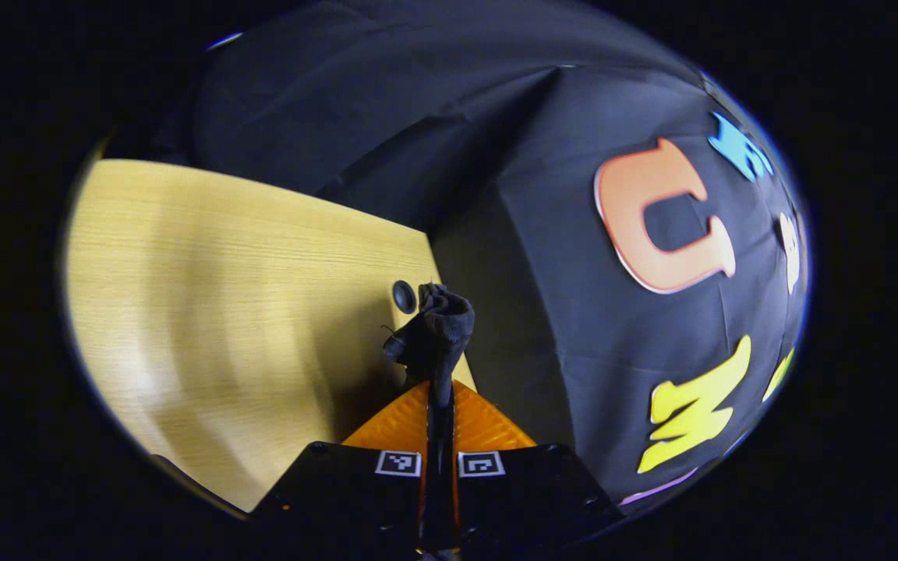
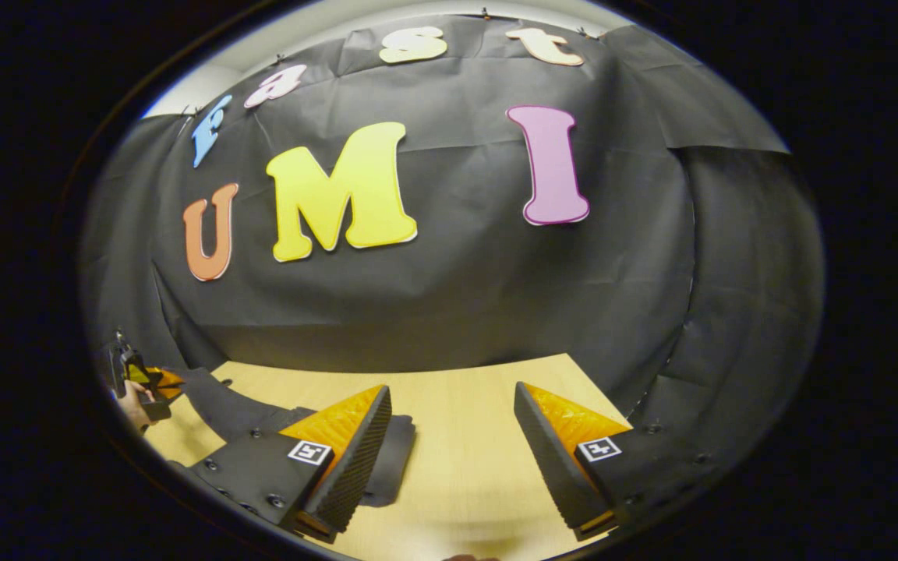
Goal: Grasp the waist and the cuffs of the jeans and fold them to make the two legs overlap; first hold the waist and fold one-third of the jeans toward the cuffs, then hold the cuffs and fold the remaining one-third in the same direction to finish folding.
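Left gripper view: the left gripper [image 1: 440, 366] has its jaws clamped together on a bunched fold of the dark jeans [image 1: 433, 331], held above the table [image 1: 223, 312] near its far right corner.

Right gripper view: the right gripper [image 2: 453, 444] has its jaws wide apart over the table's far edge and holds nothing. The jeans trail from the left gripper [image 2: 154, 382] across the left side.

Risk: one-sided support may let the fabric sag, twist or slip, misaligning the legs.

The left tongs [image 1: 440, 389] are pinched closed on dark fabric — the right tongs [image 2: 449, 436] gape wide apart.
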